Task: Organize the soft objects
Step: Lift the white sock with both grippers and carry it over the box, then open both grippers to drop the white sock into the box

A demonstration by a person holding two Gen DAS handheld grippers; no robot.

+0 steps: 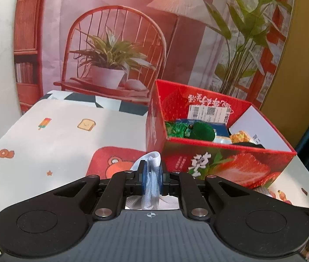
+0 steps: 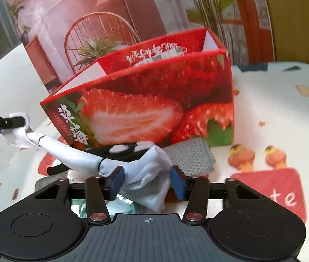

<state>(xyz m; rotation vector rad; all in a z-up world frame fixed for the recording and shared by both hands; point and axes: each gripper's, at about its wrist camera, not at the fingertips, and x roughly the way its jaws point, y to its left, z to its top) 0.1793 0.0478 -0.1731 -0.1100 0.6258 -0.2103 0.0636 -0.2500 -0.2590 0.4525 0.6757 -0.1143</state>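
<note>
From my left wrist camera I see into the red strawberry box (image 1: 220, 152): a green yarn ball (image 1: 201, 132) and some packets lie inside. The right wrist camera shows only its outer front wall. The white cloth (image 2: 89, 155) is long, with black bands tied around it. My left gripper (image 1: 152, 174) is clamped tight on one end of it. My right gripper (image 2: 146, 181) has its jaws apart, with the other end lying loose between the blue pads. The cloth hangs in front of the box, above a grey mesh piece (image 2: 193, 157). The tablecloth (image 1: 56, 135) is white with cartoon prints; behind stands a printed backdrop (image 1: 115, 32) of a red chair
</note>
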